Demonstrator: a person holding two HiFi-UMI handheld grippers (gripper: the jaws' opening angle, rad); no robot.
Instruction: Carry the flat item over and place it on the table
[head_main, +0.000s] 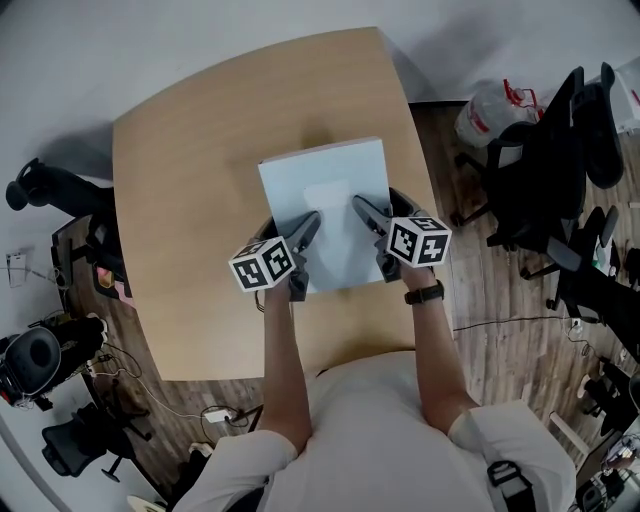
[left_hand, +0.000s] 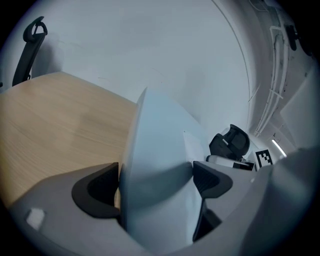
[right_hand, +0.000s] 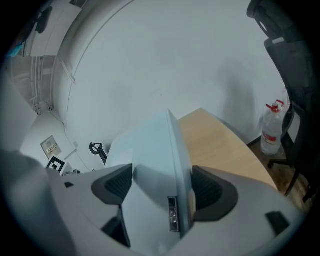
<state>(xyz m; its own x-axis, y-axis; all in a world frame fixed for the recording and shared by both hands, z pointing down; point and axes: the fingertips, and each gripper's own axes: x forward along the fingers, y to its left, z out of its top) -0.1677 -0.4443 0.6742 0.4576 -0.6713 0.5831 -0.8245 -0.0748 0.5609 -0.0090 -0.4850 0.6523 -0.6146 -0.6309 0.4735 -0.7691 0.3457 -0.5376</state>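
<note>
Left tool (head_main: 308, 222) and right tool (head_main: 362, 207) both clamped on the flat item (head_main: 325, 185) at 6 o'clock. Placing step, I'd guess: lower it level onto the worktop (head_main: 190, 200), then release.

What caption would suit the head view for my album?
Left gripper and right gripper each clamp a flat pale-blue item over the wooden table.

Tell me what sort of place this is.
Most likely an office or lab workroom: a light wooden table, black swivel chairs, and a power strip lying on wood-look flooring. The flat item clamped in the left claw and right claw looks like a closed laptop.
</note>
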